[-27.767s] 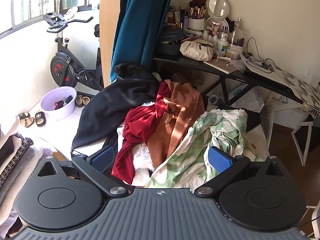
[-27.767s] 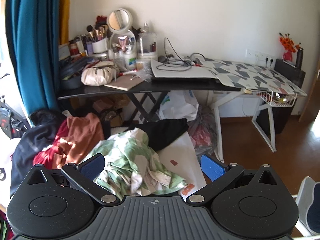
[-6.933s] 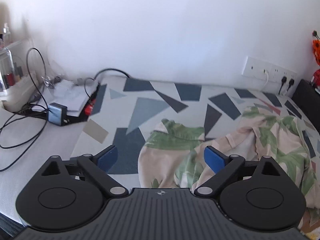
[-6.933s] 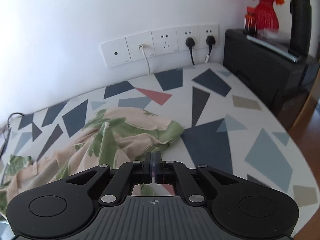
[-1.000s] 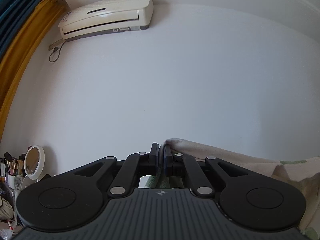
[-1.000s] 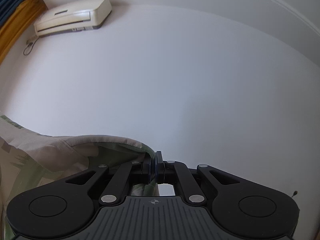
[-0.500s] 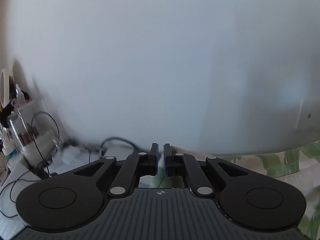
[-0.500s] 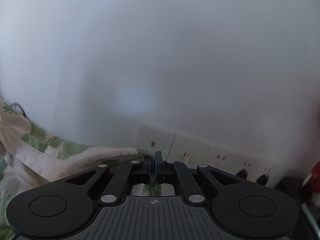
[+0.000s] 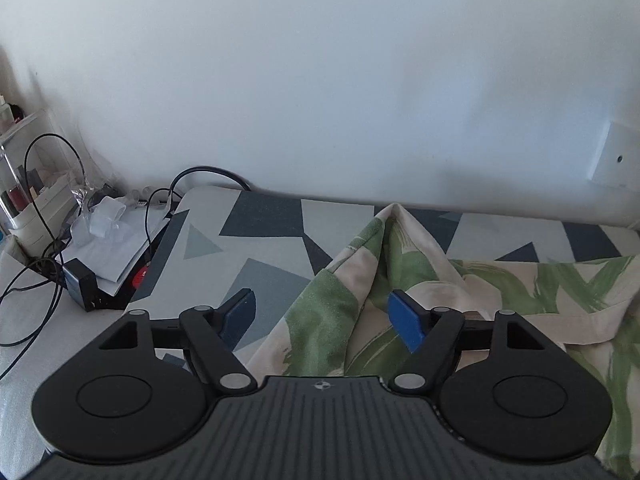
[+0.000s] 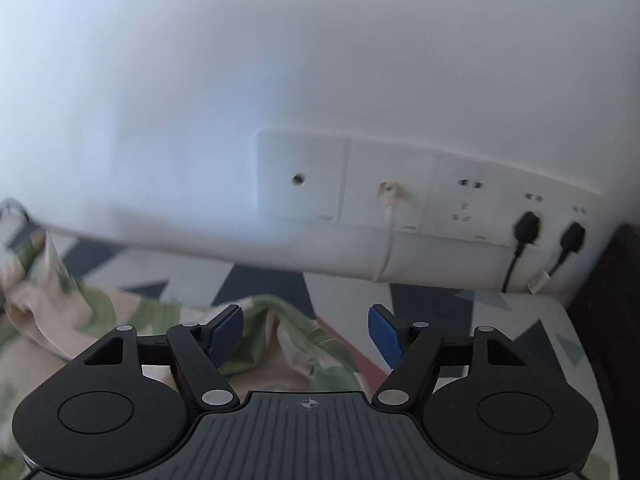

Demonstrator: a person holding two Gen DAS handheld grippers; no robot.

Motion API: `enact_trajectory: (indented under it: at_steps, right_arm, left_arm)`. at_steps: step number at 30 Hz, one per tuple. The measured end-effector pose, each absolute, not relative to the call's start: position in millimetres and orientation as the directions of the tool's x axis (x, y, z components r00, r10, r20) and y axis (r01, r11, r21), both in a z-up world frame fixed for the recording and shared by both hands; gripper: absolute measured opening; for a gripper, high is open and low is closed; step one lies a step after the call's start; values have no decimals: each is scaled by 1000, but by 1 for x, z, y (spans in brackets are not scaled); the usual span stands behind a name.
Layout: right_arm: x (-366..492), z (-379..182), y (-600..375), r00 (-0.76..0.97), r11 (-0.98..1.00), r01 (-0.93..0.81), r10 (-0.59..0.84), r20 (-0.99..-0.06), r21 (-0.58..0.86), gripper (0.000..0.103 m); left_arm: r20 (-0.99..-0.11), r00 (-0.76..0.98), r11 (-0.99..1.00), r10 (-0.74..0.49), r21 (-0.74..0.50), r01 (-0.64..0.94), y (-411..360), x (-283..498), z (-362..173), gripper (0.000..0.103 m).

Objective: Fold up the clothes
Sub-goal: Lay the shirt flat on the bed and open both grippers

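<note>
A: Garment (image 9: 420, 280) with the green leaf print lies rumpled on the patterned ironing board (image 9: 264, 240), near the wall. The left gripper (image 9: 324, 314) has its jaws opening, cloth lying loose between them; no pad presses it.

B: The right gripper (image 10: 304, 330) is opening too, over another corner of the cloth, which it has let go.

A: To do this well, the person should let both corners settle flat, then smooth the peaked ridge before making any crease.

B: 1 second earlier, both grippers were clamped on the fabric and raised toward the wall and air conditioner. Now the 2 point down at the board and the cloth rests on it.
</note>
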State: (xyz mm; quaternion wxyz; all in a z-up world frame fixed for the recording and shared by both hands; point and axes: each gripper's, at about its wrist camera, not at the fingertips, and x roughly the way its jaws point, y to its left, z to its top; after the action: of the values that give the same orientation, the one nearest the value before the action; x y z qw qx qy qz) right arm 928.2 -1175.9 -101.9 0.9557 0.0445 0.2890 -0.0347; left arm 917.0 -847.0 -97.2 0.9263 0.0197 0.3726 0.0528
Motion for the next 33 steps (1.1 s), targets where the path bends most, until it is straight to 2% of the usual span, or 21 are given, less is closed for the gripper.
enact_trajectory:
  at_steps: [3, 8, 14, 17, 21, 26, 30, 33]
  right_arm:
    - [885, -75, -1204, 864, 973, 178, -82, -497, 147, 67]
    - [784, -34, -1235, 889, 924, 331, -237, -392, 190, 67]
    - [642, 9, -1243, 855, 821, 503, -427, -296, 270, 74]
    - [578, 22, -1235, 847, 791, 526, -455, -273, 313, 77]
    - [516, 27, -1219, 822, 774, 565, -498, -276, 286, 80]
    - [471, 18, -1217, 798, 742, 598, -517, -308, 302, 80]
    - [459, -3, -1221, 828, 737, 549, -417, -375, 394, 81]
    - [467, -27, -1201, 852, 809, 475, -323, -412, 347, 80]
  left_arm:
    - [-675, 733, 996, 82, 21, -92, -822, 891, -77, 77]
    - [-644, 763, 997, 46, -18, -76, -777, 825, -57, 79]
    - [-632, 775, 996, 0, -72, -59, -733, 740, -49, 81]
    - [-624, 781, 994, -9, -89, -60, -712, 702, -46, 83]
    - [-611, 792, 991, -2, -108, -81, -685, 663, -45, 87]
    - [-651, 759, 993, -22, -106, -61, -679, 647, -61, 87]
    - [-675, 733, 991, -81, -133, -13, -698, 644, -73, 87]
    - [-684, 718, 989, -126, -140, 40, -722, 639, -79, 87]
